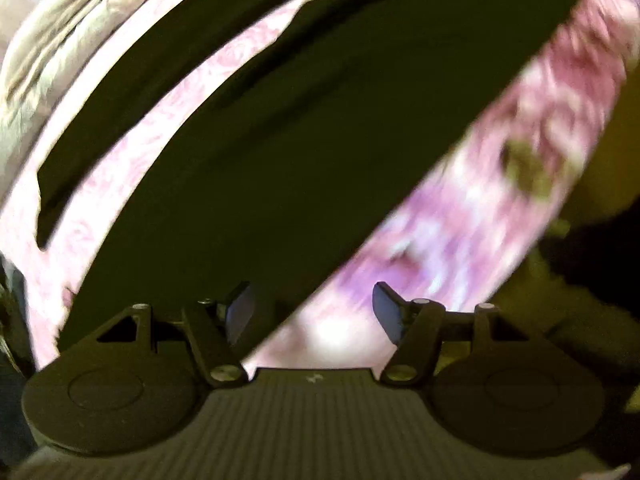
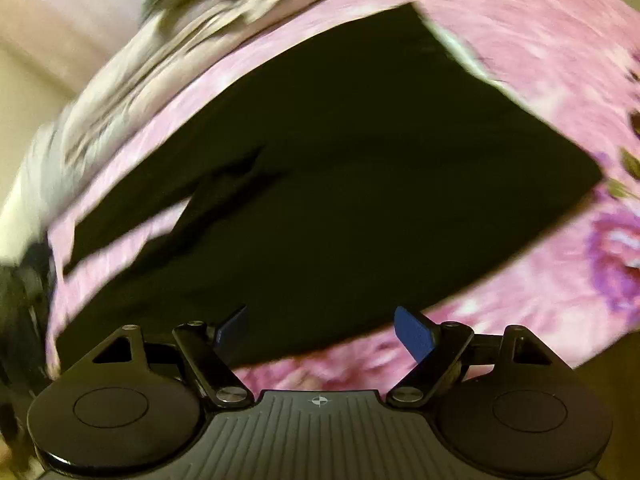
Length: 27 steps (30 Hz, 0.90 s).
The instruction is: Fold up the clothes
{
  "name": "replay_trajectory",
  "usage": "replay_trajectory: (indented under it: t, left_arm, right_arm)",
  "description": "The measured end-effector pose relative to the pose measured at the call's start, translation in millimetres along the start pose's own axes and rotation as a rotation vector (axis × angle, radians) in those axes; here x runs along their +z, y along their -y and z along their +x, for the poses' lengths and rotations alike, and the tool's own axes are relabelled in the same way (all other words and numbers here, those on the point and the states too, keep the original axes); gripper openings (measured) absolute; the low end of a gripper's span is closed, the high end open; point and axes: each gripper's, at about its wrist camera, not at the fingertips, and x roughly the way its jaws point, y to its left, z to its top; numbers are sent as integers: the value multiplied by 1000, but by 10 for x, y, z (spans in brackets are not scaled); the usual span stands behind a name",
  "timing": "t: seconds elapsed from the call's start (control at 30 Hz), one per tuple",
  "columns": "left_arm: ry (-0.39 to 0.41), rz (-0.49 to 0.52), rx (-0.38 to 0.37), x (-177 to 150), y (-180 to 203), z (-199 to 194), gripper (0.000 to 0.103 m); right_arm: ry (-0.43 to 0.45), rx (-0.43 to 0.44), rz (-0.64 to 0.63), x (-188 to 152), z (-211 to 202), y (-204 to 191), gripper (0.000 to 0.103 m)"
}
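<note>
A dark garment (image 1: 280, 152) lies flat on a pink floral bedsheet (image 1: 500, 200), stretching diagonally across the left wrist view. The picture is blurred. My left gripper (image 1: 314, 312) hovers over the garment's near edge, open, with nothing between its blue pads. In the right wrist view the same dark garment (image 2: 340, 200) spreads out, with two narrow strips reaching left and a pale band (image 2: 460, 48) along its far right edge. My right gripper (image 2: 322, 332) stands wide open above the garment's near edge and holds nothing.
Crumpled pale bedding (image 1: 52, 52) lies beyond the sheet at the upper left; the same pale bedding (image 2: 120, 96) shows in the right wrist view. A dark shape (image 1: 592, 248) sits past the sheet's right edge. The pink sheet (image 2: 520, 300) surrounds the garment.
</note>
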Motion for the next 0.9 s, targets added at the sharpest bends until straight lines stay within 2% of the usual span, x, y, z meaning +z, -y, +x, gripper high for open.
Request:
replay_trajectory:
  t: [0.07,0.17,0.23,0.43,0.6,0.67,0.8,0.9]
  left_arm:
    - [26,21,-13,-162,-155,22,61]
    - [80,23,-38,-185,-319,19,61]
    - [117,13,-53,-88,-399,23,62]
    - [186,-36,-58,87,-617,105,62]
    - [177,-119,-62,171,-642,204,62]
    - [161,-150,-72,188,-601,270,62]
    - [131,-141,-97,257,-497,318,62]
    - [133,-141,-117,349,-487,306,63]
  right_arm:
    - [-12,-6,-64,-123,117,-306,82]
    - [-17,20,-119,-191,321,-695,82]
    - [-12,32,-171,-142,503,-955,82]
    - [2,95,-333,195,1349,-1574,82]
    - [-6,114,-358,534,2228,-1734,82]
    - [-15,118,-375,633,2454,-1784,82]
    - [-29,145,-408,720,2345,-1800,82]
    - [36,106,-390,788,2053,-1564,82]
